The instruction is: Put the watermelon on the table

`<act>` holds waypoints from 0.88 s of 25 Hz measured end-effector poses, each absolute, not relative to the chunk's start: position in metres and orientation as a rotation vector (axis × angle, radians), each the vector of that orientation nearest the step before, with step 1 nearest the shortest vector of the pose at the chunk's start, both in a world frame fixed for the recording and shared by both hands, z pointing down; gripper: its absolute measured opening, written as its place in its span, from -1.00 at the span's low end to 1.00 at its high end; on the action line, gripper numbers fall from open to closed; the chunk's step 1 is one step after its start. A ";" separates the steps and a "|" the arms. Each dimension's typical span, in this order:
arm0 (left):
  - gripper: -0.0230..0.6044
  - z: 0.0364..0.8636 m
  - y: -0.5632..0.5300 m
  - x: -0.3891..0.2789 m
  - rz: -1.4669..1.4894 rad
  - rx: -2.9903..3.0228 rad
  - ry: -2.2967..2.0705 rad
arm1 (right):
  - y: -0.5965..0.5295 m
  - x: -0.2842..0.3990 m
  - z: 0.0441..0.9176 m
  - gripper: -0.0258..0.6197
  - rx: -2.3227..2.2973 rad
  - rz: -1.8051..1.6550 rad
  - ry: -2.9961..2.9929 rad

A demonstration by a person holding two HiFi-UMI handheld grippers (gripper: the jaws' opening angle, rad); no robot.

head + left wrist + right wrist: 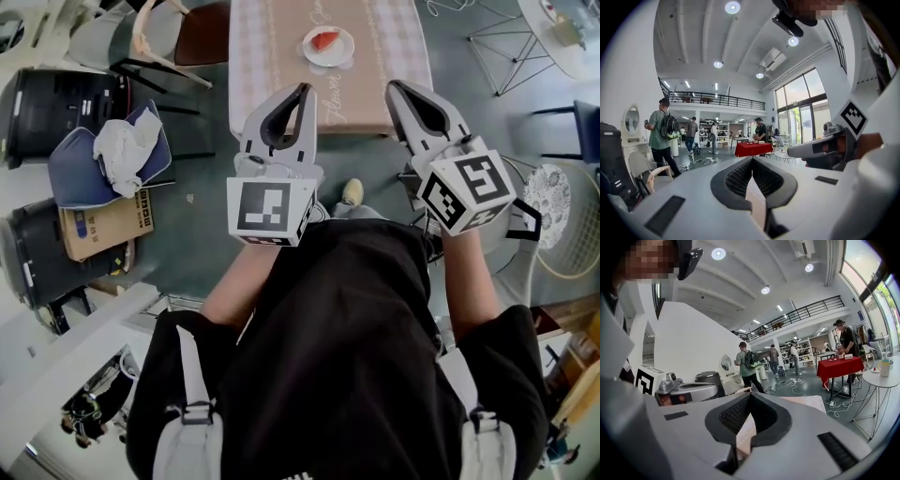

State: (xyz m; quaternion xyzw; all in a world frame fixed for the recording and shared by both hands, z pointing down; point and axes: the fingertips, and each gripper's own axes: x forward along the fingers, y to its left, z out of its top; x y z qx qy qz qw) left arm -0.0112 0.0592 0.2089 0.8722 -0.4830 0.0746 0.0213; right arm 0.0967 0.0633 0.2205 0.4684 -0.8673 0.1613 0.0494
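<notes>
Grey floor of an open hall, seen steeply from above, with a table under a pale checked cloth at the top of the head view; on that cloth, towards its far middle, a white plate, and on the plate the watermelon, 1 red slice lying flat. Looks placed already, so judged finished or all but finished; nothing gripped, nothing visibly left to carry; at most a drawing back to come. Sits ahead of both tools and well apart from them, roughly between the lines of the 2, somewhat nearer the left one; touched by neither. Closer to the body, the left gripper, tips showing against the table's near part, jaws pressed together at the tips and empty, as plain in the left gripper view; beside it the right gripper, likewise closed tip to tip on nothing and pointing the same way. Further out, to the left, a blue cushion with a crumpled white cloth on it and a cardboard box just beside; in the gripper views, a red-draped table far off and people standing about.
</notes>
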 end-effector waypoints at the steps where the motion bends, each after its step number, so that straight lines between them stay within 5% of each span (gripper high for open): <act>1: -0.89 0.210 0.060 -0.012 0.233 2.700 -1.498 | 0.064 0.096 0.221 -0.88 1.420 0.494 -2.644; 22: -0.89 0.210 0.059 0.000 0.227 2.707 -1.494 | 0.063 0.103 0.217 -0.88 1.380 0.495 -2.694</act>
